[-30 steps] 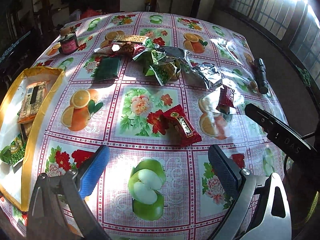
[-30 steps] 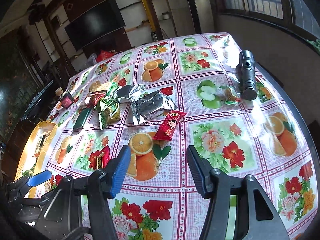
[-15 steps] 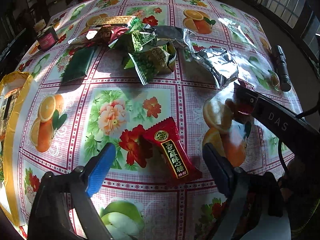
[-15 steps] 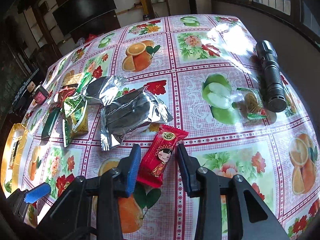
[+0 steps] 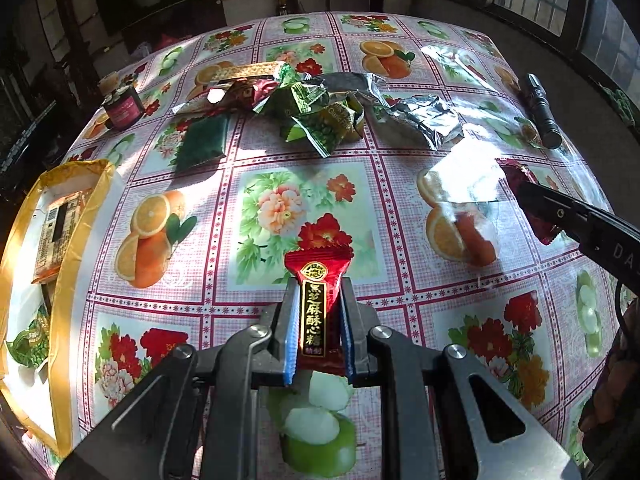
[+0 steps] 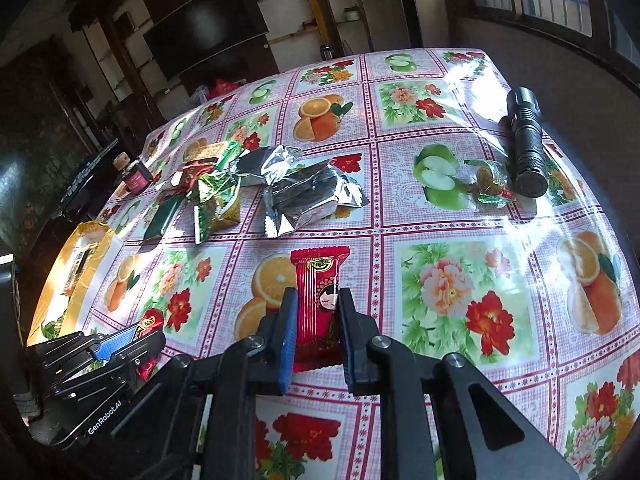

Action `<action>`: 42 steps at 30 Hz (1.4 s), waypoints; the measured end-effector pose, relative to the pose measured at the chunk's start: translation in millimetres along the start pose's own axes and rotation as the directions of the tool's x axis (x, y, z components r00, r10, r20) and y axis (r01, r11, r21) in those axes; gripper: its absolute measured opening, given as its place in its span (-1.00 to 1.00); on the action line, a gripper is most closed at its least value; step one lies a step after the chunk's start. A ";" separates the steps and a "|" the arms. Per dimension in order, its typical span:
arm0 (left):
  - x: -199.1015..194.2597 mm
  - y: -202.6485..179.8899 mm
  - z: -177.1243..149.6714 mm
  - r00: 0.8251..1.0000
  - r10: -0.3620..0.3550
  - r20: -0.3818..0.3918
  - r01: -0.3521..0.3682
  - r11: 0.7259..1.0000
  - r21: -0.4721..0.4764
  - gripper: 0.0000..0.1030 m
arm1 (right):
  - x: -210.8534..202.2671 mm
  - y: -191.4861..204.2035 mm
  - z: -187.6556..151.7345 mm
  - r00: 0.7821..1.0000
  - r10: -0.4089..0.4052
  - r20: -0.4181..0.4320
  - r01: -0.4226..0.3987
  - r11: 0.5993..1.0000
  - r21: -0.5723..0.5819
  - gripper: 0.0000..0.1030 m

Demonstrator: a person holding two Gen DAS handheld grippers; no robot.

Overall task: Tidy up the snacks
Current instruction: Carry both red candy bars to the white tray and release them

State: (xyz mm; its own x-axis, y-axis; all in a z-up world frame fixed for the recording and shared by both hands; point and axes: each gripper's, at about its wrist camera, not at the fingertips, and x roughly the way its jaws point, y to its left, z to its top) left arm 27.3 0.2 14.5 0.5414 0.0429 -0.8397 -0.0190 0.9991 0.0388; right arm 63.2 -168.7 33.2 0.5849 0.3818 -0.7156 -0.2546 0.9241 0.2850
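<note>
My left gripper (image 5: 319,334) is shut on a red candy packet with gold lettering (image 5: 318,280) and holds it above the tablecloth. My right gripper (image 6: 318,338) is shut on a red candy packet with a doll face (image 6: 319,280). That packet also shows in the left wrist view (image 5: 524,184), behind the right gripper's finger. A pile of green, red and silver snack packets (image 5: 316,116) lies farther back; it also shows in the right wrist view (image 6: 256,188). A yellow-rimmed box (image 5: 60,240) at the left holds several snacks.
A black flashlight (image 6: 526,144) lies at the right edge beside a small wrapped snack (image 6: 490,186). A small dark red jar (image 5: 122,106) stands at the back left. A flat dark green packet (image 5: 202,142) lies near the pile. The table's edge curves close on the right.
Both grippers have closed on their red packets and lifted them off the cloth. Half a second ago both were open around the packets.
</note>
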 end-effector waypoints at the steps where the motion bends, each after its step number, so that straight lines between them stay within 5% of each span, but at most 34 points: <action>1: -3.6 4.7 -2.9 1.000 0.011 0.001 -0.011 1.000 -0.005 -0.63 | -4.3 5.3 -2.9 1.000 0.021 -0.001 -0.021 1.000 -0.005 -0.65; 7: -22.4 37.6 -22.4 0.998 0.069 0.014 -0.068 0.996 -0.057 -0.63 | -12.8 43.8 -20.0 0.997 0.074 -0.019 -0.075 0.994 -0.078 -0.65; 32: -61.2 145.1 -54.9 0.991 0.125 0.048 -0.110 0.965 -0.239 -0.62 | 5.8 166.7 -32.8 0.974 0.210 -0.089 -0.226 0.938 -0.263 -0.65; 42: -65.5 207.1 -66.2 0.991 0.130 0.032 -0.111 0.931 -0.348 -0.62 | 34.4 245.1 -18.1 0.939 0.316 -0.134 -0.343 0.878 -0.333 -0.66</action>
State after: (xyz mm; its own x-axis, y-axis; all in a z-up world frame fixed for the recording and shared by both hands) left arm -67.8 204.6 41.7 0.5611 0.1723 -0.8096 -0.3704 0.9270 -0.0594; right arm 6.9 70.7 66.9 0.3652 0.6488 -0.6676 -0.6808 0.6752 0.2838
